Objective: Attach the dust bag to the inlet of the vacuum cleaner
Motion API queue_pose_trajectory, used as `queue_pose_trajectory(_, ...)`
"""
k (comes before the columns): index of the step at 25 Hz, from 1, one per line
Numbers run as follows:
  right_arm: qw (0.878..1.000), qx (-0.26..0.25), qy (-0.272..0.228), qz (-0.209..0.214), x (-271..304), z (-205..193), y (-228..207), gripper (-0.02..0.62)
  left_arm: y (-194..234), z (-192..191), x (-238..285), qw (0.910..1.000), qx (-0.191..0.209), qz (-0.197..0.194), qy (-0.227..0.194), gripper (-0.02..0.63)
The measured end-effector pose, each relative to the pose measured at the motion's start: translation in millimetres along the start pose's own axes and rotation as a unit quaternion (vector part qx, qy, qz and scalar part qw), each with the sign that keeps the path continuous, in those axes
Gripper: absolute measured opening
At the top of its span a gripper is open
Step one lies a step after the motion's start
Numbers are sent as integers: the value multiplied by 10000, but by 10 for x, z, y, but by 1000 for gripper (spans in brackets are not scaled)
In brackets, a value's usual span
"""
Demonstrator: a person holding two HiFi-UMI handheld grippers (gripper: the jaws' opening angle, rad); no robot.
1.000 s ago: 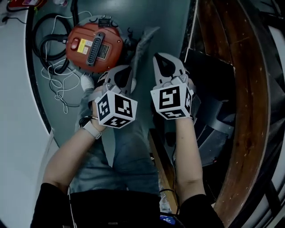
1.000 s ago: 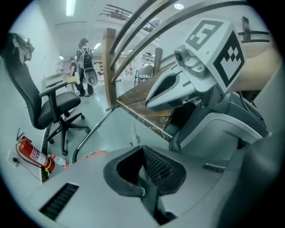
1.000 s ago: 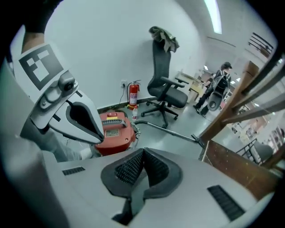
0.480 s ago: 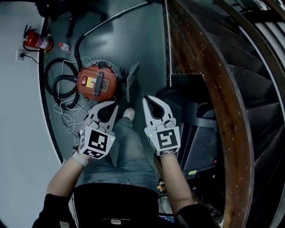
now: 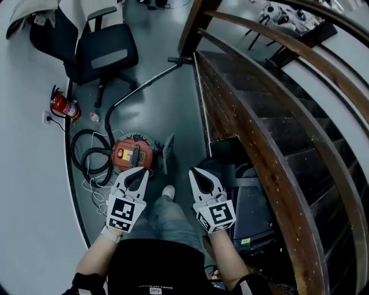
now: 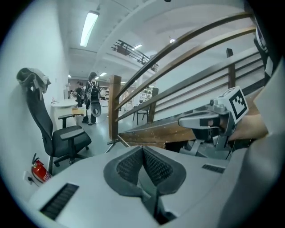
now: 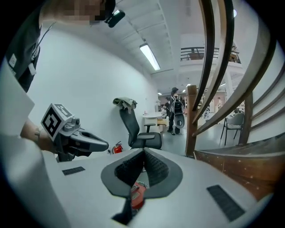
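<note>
Vacuum cleaner (image 5: 132, 153) is tiny in the head view, and its near edge tucks behind the left gripper (image 5: 137, 171), so I can't pick out the inlet at all. The grey flat thing (image 5: 168, 154) just beside it is too small to call. In the right gripper view the vacuum cleaner (image 7: 136, 196) shows as just a red sliver through a gap in that gripper's body. The dark machine (image 5: 249, 199) under the stairs (image 5: 271, 132) is half covered by the right gripper (image 5: 200, 171) and the steps. The cloth (image 5: 31, 11) on the office chair (image 5: 106, 55) runs off the top-left edge. The person's arms (image 5: 98, 256) get chopped by the bottom edge. The people down the hall (image 6: 91, 99) are way too small for any detail.
</note>
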State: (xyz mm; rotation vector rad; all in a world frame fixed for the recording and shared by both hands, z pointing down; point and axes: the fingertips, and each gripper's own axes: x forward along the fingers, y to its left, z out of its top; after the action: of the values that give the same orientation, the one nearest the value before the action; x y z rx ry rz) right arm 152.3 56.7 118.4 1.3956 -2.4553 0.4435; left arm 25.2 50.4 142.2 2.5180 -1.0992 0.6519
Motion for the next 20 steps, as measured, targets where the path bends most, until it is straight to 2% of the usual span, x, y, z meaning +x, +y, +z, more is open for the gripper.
queue_pose_trajectory(12,9991,-95,-390,156,-358,1228,309,26,18,1175,-715,9989,156,5,-443,14)
queue_pose_trajectory(20,9968,-76,-772,169,-380,1868,413,26,39,1718,-966,9966,291,-81,-772,15)
